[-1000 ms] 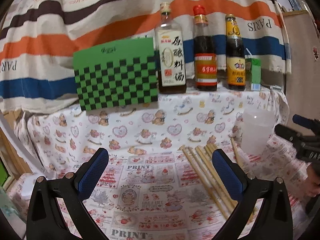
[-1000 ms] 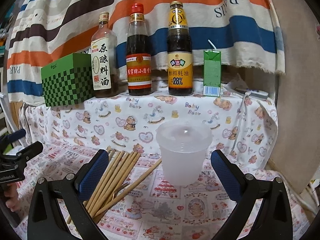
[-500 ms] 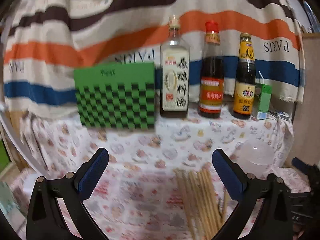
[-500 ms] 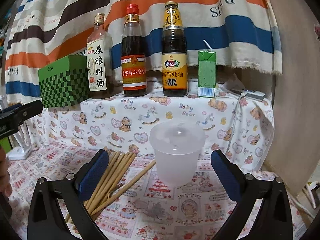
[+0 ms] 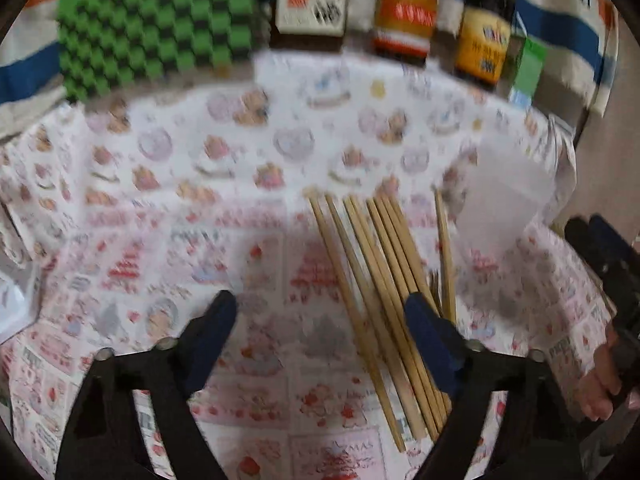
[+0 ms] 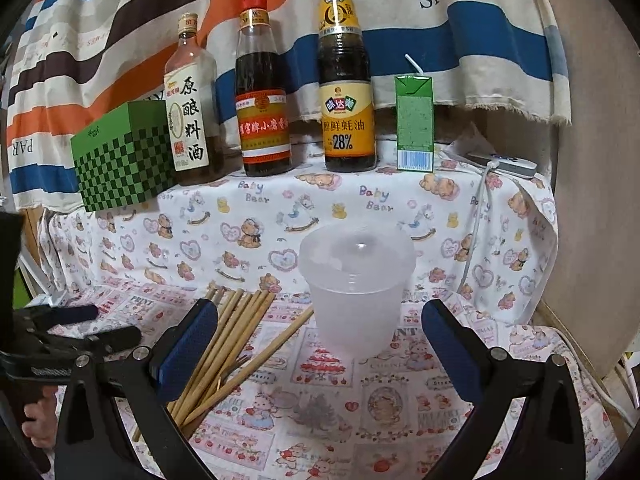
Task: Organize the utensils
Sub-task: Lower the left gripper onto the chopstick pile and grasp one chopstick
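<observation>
A striped cloth [image 6: 400, 12] in orange, blue, brown and cream hangs at the back; "PARIS" reads on it upside down. Below it a sheet [image 6: 360, 208] printed "Baby Bear" covers a raised shelf, and a second printed cloth, marked "PRINT", covers the surface [image 6: 360, 400].

On the shelf, from the left: a green checkered box [image 6: 120, 160]; a clear bottle [image 6: 190, 112] with a white label in Chinese characters; a red-capped dark bottle [image 6: 260, 96] with a red and orange label; a dark bottle [image 6: 346, 88] with a yellow label showing "28%"; a green drink carton [image 6: 414, 124] with a straw and barcode.

On the surface stands a translucent plastic cup [image 6: 358, 284], upright. Just left of it lie the wooden chopsticks [image 5: 380, 280], loosely bunched, flat on the cloth.

The left tongs [image 5: 320, 320] have just been closing yet stand apart, angled down over the near ends of the chopsticks, gripping nothing. The right tongs [image 6: 320, 332] are wide, holding nothing, the cup beyond them.
</observation>
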